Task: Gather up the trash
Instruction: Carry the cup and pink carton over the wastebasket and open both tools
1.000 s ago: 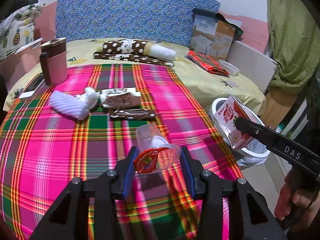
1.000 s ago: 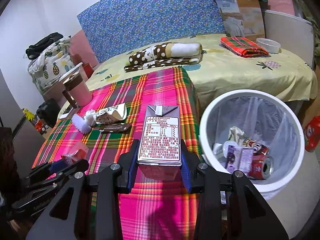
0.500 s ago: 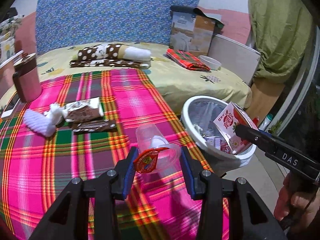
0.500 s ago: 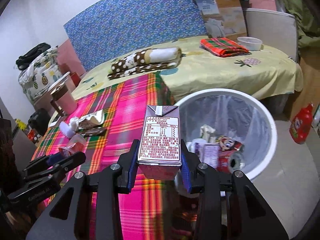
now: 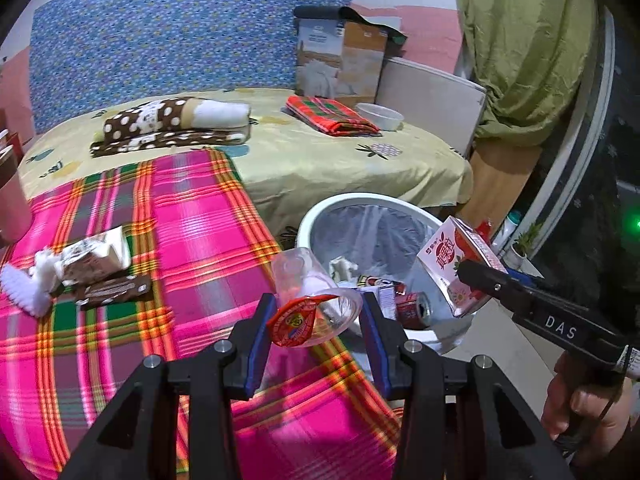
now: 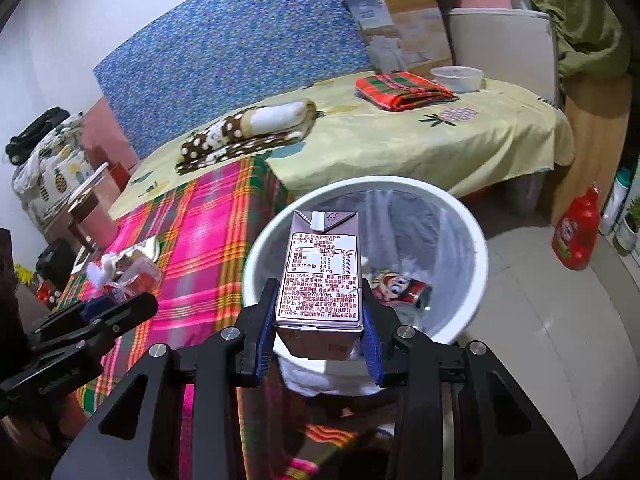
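Observation:
My left gripper (image 5: 316,316) is shut on a clear plastic cup (image 5: 308,284) with a peeled red foil lid, held over the plaid cloth's right edge beside the white trash bin (image 5: 320,210). My right gripper (image 6: 320,312) is shut on a drink carton (image 6: 322,270), label side up, held above the near rim of the bin (image 6: 476,240). The left wrist view shows that carton (image 5: 450,266) over the bin's right rim. Cans and wrappers (image 6: 400,286) lie inside the bin. On the cloth remain a crumpled carton (image 5: 94,256), a brown wrapper (image 5: 114,290) and white tissue (image 5: 28,286).
A pink plaid cloth (image 5: 192,216) covers the near bed, with yellow sheet (image 5: 320,156) behind it bearing a rolled dotted blanket (image 5: 172,120), folded red cloth (image 5: 332,114) and a white bowl (image 5: 380,116). A red detergent bottle (image 6: 576,232) stands on the tiled floor.
Both grippers have swung to the right, from over the plaid cloth toward the bin. The carton now hangs over the bin's opening, and the cup has reached the cloth's edge beside it.

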Demonstrator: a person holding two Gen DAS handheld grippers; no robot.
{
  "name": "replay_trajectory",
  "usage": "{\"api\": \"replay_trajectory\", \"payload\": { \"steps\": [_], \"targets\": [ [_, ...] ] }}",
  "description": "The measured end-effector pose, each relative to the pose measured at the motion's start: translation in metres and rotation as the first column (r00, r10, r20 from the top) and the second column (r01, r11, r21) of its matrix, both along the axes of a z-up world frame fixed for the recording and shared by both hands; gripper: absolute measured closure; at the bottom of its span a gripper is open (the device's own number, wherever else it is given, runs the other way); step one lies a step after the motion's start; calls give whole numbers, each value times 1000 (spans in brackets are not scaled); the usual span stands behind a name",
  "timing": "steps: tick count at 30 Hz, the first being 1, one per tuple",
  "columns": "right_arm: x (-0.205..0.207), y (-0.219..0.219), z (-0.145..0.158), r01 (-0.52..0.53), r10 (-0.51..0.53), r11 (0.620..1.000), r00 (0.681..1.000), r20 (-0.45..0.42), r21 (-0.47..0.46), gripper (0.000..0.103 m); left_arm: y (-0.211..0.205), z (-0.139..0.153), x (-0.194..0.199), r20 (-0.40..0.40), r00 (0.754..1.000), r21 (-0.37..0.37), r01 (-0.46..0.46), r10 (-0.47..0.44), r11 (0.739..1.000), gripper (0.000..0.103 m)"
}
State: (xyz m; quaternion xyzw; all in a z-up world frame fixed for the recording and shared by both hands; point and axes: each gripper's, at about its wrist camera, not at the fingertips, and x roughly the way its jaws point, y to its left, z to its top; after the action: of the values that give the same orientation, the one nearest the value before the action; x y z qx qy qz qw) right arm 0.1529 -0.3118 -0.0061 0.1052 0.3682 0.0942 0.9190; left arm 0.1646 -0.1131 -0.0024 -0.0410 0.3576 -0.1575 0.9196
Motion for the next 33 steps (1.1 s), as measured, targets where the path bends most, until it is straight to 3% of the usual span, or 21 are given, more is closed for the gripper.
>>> {"api": "replay_trajectory", "payload": {
  "steps": [12,29,31,33],
  "targets": [
    [13,-32,-15,61,-62,998,997,-47,-20,64,-38,-9,22,-25,997,6,78,-78,997,59],
    [37,-38,-24,31,-35,998,997,-75,-53,64,-61,-31,51,-78,989,17,125,-123,992,59],
    [38,-38,-24,28,-32,998,997,-69,-48,62,-60,-33,54,-85,989,7,122,-121,993,58],
    [38,-38,-24,25,-28,999,998,-61,-46,53,-59,-33,56,-89,989,-1,121,-120,993,57]
  ]
}}
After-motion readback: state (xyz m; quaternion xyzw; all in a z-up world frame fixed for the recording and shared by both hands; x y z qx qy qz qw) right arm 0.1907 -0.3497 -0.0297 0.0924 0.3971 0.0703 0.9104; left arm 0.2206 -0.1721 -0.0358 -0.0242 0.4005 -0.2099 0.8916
